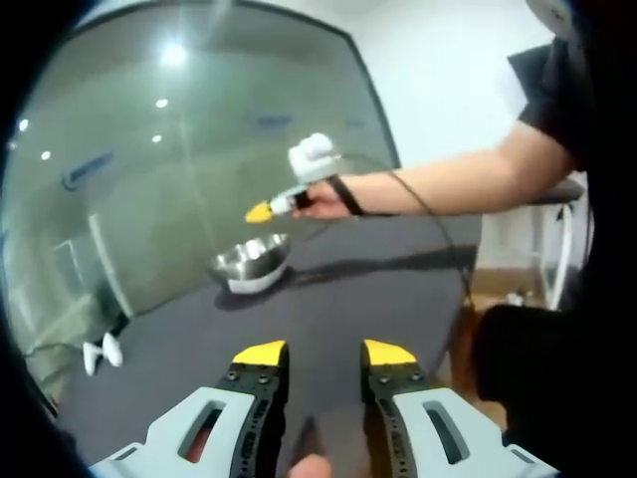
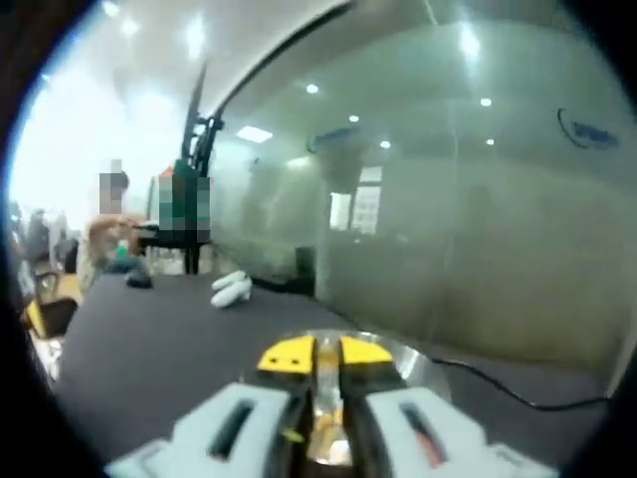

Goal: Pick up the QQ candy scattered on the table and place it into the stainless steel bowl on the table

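I am holding the right gripper (image 2: 318, 351) directly above the stainless steel bowl (image 1: 249, 263), and that is the relation everything is turning on: in the right gripper view the bowl's rim is showing just beyond and beneath the yellow tips, so a release here should, I judge, drop into it. The jaws are standing nearly together with a thin gap, and something small and yellowish is sitting low between them — possibly a QQ candy, but I cannot tell for sure.

In the left gripper view the right gripper is reaching in from the right, a hand (image 1: 323, 202) wrapped round it, its tip hanging over the bowl. My left gripper (image 1: 323, 356) is waiting well back from the bowl, jaws spread wide with nothing between them — clearly the farther of the two.

The dark table (image 1: 378, 289) is looking flat and matte. A white object (image 2: 231, 289) is lying near its far edge, and a cable (image 2: 498, 383) is trailing across it. A frosted glass wall (image 2: 478, 229) is running alongside, with ceiling lights reflecting in it.
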